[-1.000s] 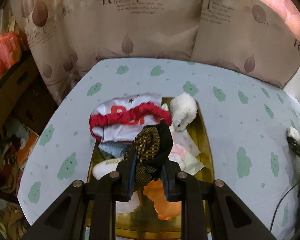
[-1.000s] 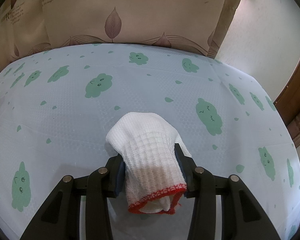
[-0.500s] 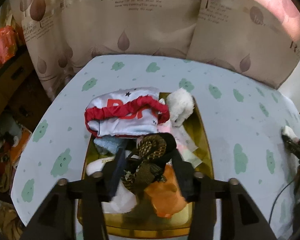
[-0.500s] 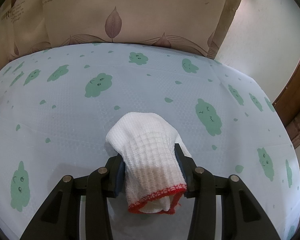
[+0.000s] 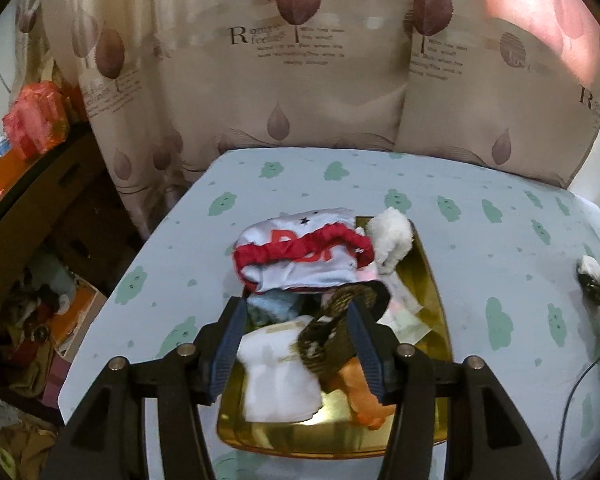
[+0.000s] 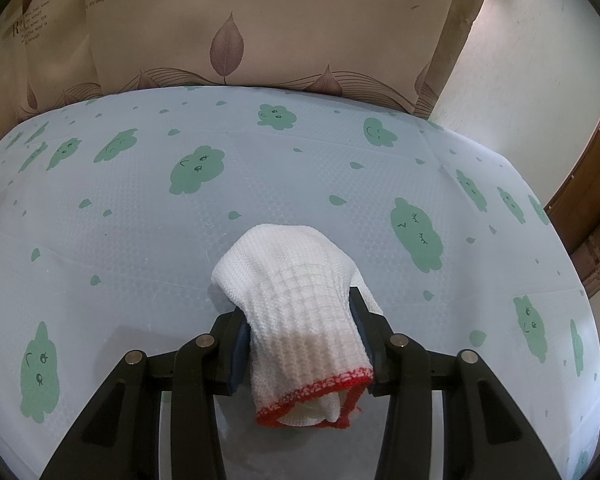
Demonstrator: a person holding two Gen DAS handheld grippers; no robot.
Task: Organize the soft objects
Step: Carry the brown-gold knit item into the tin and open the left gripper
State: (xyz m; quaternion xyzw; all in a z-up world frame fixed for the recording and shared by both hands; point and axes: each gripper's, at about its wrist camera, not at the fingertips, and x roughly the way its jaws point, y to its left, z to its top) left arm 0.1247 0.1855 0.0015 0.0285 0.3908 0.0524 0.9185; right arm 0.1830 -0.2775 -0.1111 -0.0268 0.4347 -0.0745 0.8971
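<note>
Left gripper (image 5: 298, 334) hangs over the gold tray (image 5: 428, 280), jaws wide apart — they have just been opening. The brown patterned sock (image 5: 332, 332) lies loose between them on the pile, no pad pressing on it that I can see, though it sits close against the right-hand jaw.

Tray sits centre-lower frame in the left wrist view, on the surface (image 5: 480, 248) covered by a pale blue cloth with green cloud prints. Contents:
- white garment with red ruffled band (image 5: 300, 256) at the far end of the tray, overhanging its left rim
- fluffy white item (image 5: 394, 236) just to the right of it, at the far right corner
- light blue cloth (image 5: 274, 306) under the garment's near edge
- white folded piece (image 5: 280, 380) near the lower left of the tray
- orange item (image 5: 358, 394) near the lower right, partly behind the right jaw
- pale printed fabric (image 5: 404, 312) along the right side

Right gripper (image 6: 298, 332) — jaws clamped on a white knitted glove (image 6: 296, 304) with a red cuff edge. Cuff end hangs toward the camera, the other end droops over the front onto the surface. It sits lower centre of the right wrist view, well apart from the tray; the same gripper shows at the right edge of the left wrist view.

Leaf-print curtain (image 6: 260, 28) fills the top of both views.
</note>
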